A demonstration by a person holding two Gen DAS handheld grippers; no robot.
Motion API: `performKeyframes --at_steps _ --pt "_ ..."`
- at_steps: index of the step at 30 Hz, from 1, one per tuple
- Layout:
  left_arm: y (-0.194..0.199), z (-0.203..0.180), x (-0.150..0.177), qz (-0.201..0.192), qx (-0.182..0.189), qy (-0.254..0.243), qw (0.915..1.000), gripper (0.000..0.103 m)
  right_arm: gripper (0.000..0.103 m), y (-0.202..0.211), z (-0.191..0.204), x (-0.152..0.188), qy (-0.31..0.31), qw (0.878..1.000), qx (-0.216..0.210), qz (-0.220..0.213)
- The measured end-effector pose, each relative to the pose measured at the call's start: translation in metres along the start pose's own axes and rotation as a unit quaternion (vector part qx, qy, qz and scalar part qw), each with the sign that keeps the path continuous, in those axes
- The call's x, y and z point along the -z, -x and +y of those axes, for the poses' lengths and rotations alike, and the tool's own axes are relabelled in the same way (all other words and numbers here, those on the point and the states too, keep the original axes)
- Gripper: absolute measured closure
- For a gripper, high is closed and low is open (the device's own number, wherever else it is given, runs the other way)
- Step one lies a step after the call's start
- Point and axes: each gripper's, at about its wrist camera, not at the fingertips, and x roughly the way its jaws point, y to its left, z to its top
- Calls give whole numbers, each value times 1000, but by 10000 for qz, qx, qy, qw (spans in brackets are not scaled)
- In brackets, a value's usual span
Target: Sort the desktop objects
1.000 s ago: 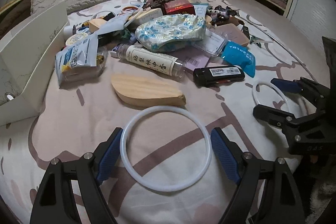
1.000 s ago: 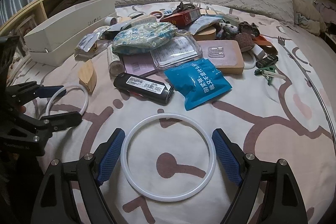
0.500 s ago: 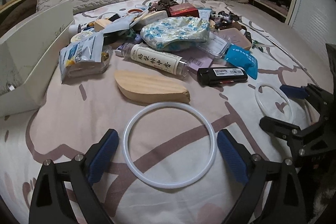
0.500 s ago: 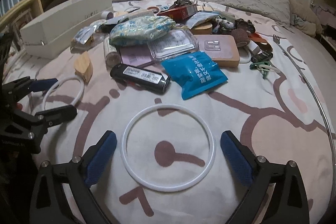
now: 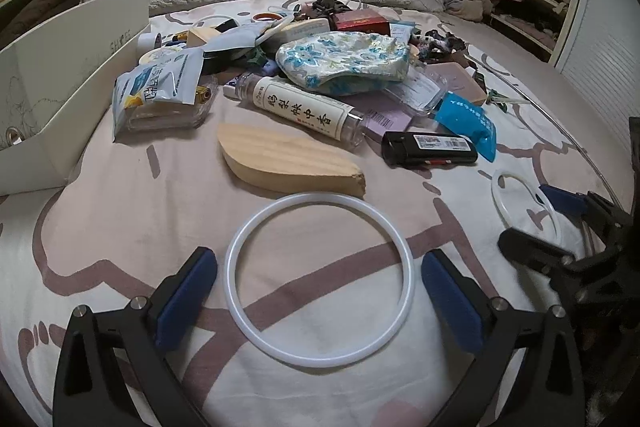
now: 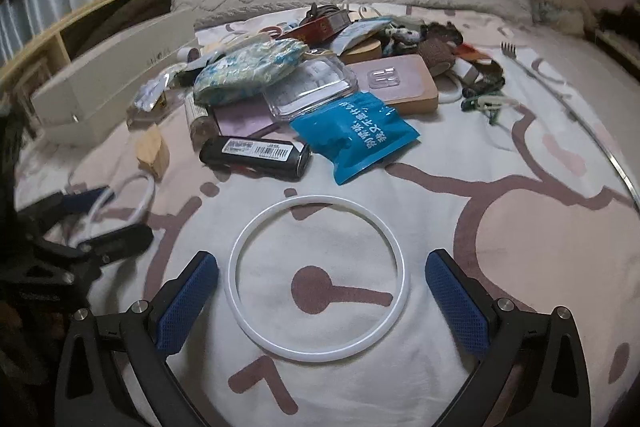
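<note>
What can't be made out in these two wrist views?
- White box interior: left wrist view, hidden by its own wall.
- Things under the floral pouch: both views, covered by it.
- Shelf contents: left wrist view, too small and dim.
- Black case label: right wrist view, print too small.

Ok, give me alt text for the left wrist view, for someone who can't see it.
The left gripper, jaws opening, straddles a white ring lying flat on a patterned bedsheet, pads clear of it. Beyond lie a wooden wedge, a labelled bottle and heaped clutter; a white box stands left.
</note>
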Motion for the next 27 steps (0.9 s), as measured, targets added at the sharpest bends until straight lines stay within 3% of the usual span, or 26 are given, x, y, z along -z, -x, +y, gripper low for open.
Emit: performKeyframes --at_steps 4,8,14,22,27 --pt "1 1 1 -71 9 25 10000 0 2 1 0 2 -19 9999 92 -132" --pt "4 3 2 -194 81 178 9996 0 18 6 5 5 -26 9992 206 -331" --pt "6 5 2 -304 161 284 9990 2 18 7 7 6 -39 9987 254 -443" --pt "6 1 4 -330 2 168 9993 2 18 7 10 8 -31 9980 337 -529" --pt "9 4 6 -410 -46 283 9987 8 18 7 9 9 -133 9976 340 -581"
